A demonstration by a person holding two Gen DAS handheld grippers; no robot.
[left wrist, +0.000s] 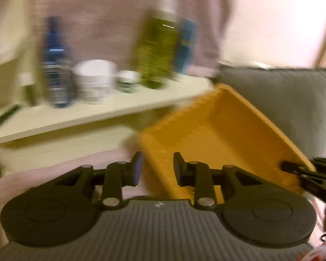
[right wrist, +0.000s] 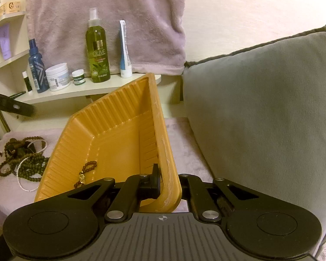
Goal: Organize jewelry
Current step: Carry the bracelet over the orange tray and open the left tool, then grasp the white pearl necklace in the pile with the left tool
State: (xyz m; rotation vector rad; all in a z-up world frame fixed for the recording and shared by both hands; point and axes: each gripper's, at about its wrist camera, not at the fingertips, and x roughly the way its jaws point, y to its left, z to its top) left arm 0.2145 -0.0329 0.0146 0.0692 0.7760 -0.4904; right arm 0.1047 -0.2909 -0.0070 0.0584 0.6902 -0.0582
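My right gripper (right wrist: 166, 181) is shut on the near rim of an orange ribbed plastic tray (right wrist: 117, 134) and holds it tilted up. A dark bead bracelet with a gold charm (right wrist: 87, 171) lies inside the tray. A pile of bead necklaces and a pearl strand (right wrist: 24, 158) lies on the pink cloth left of the tray. My left gripper (left wrist: 156, 168) is open and empty, in front of the same tray (left wrist: 217, 134); that view is motion-blurred. The right gripper (left wrist: 310, 174) shows there at the tray's right corner.
A cream shelf (right wrist: 80, 90) behind carries a green olive bottle (right wrist: 97, 50), a blue spray bottle (right wrist: 37, 67), white jars (right wrist: 57, 77) and a tube (right wrist: 125, 50). A grey cushion (right wrist: 260, 108) stands to the right. A pink towel (right wrist: 106, 17) hangs behind.
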